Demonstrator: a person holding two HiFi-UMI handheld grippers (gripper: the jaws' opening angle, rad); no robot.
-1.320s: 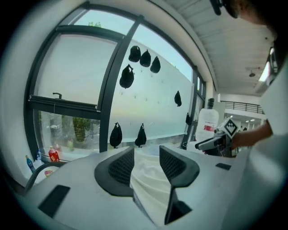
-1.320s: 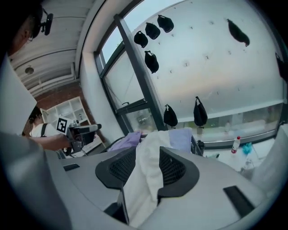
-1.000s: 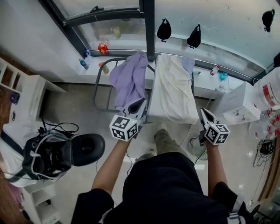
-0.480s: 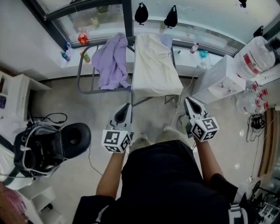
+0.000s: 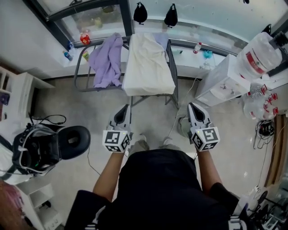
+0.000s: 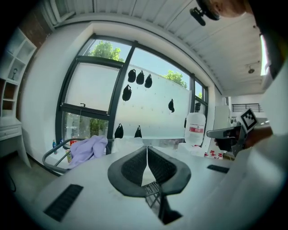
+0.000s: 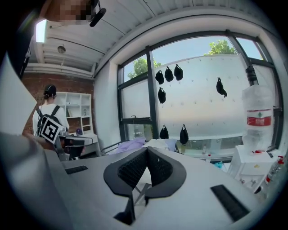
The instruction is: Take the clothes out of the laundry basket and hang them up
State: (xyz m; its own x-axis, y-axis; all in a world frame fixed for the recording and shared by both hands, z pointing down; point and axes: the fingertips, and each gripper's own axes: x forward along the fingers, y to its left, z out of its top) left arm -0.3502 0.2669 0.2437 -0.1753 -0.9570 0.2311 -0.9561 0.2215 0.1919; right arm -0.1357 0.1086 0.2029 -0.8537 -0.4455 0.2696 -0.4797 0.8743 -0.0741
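1. At the far left, a white shelf unit (image 5: 18, 92) stood against the wall. Nearer, a black padded object (image 5: 74, 141) with straps and cables lay on the floor.
2. A grey tube drying rack (image 5: 77, 74) stood at the far side, under the window. A purple garment (image 5: 104, 60) was draped over its left part, hanging down over the rail.
3. The left gripper (image 5: 125, 110) was on the near side of the rack, well apart from it and pointing toward it. Its jaws were pressed together with nothing between them.
4. A cream cloth (image 5: 148, 67) lay spread over the right part of the rack, just beside the purple garment. Two black pouches (image 5: 140, 12) hung on the window glass beyond it.
5. The right gripper (image 5: 193, 108) was level with the left one, near the rack's right corner but not touching it. Its jaws were also closed on nothing.
6. To the right stood a white cabinet (image 5: 225, 83) with a large water bottle (image 5: 258, 56) on top.
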